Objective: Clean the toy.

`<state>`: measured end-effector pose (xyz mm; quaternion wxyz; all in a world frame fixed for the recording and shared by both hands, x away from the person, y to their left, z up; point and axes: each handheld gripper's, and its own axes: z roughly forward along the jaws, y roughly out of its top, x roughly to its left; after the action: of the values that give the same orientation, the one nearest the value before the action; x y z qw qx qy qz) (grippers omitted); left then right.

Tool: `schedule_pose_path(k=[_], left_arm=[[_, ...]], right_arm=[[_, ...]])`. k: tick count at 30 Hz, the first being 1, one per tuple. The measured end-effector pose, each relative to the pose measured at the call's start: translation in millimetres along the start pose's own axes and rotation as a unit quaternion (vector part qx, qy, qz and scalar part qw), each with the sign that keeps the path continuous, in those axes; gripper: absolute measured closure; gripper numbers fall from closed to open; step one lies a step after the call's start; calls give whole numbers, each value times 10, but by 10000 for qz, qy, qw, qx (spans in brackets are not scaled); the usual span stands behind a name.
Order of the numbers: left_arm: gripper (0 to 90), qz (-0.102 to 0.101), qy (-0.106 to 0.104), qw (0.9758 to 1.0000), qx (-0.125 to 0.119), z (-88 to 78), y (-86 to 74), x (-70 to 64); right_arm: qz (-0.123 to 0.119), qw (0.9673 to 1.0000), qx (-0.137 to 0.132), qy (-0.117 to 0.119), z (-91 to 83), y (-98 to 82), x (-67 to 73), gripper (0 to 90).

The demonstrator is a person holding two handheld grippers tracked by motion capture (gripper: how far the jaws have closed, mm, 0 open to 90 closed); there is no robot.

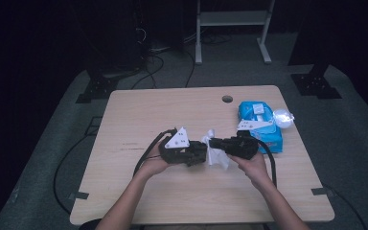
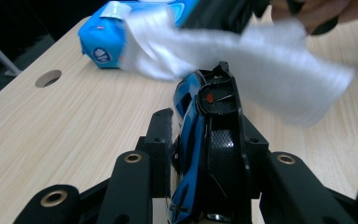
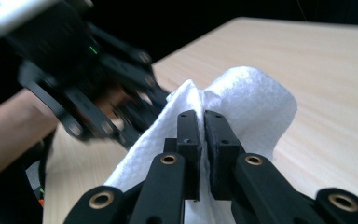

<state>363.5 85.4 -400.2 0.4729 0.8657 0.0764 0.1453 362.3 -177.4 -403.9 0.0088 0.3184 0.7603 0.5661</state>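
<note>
I have the left tool (image 2: pixel 205 140) clamped on the blue-and-black toy car (image 2: pixel 209 130) above the desk (image 1: pixel 148 110), nose out, so the right tool (image 3: pixel 203 140), pinching the white wipe (image 3: pixel 256 98), can rub it.

No text can be read; the blue wipes pack (image 2: pixel 103 41) bears only a blurred round logo.

The table (image 1: pixel 139 115) is of light wood, with a round hole (image 1: pixel 227 99) near its far edge. A blue wipes pack (image 1: pixel 268 136) lies just right of the hole, nearer the person.
</note>
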Motion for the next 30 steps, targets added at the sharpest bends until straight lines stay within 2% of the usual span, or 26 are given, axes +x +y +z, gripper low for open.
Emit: schedule_pose_path(k=[3,7,11,13,14,18,24,27,30], left_arm=[[643,-74,-2,10000,-14,-7,-8,14],[645,-12,47,10000,2,7,5,-7],[651,-108,-46,9998,-173,46,24,-19],[651,-73,-43,9998,-190,96,37,-45],[650,-64,-43,9998,-178,115,36,-49],[655,-121,-13,9998,-150,151,-6,-60],[660,-223,35,9997,-117,165,-107,-31],[661,-286,64,9995,-95,172,-169,-23],[663,-372,77,9993,-42,175,-247,2]], right_arm=[[210,9996,88,139,71,-68,-62,843],[154,9997,111,175,111,-55,-5,843],[188,9995,-15,269,29,-19,9,843],[173,9993,-22,330,-3,6,25,844],[70,9996,7,262,-14,25,52,843],[-46,9998,73,165,7,40,87,843],[-119,9997,192,-10,74,15,77,843],[-242,9988,305,-282,95,-8,65,842],[-362,9965,484,-579,118,-52,19,840]])
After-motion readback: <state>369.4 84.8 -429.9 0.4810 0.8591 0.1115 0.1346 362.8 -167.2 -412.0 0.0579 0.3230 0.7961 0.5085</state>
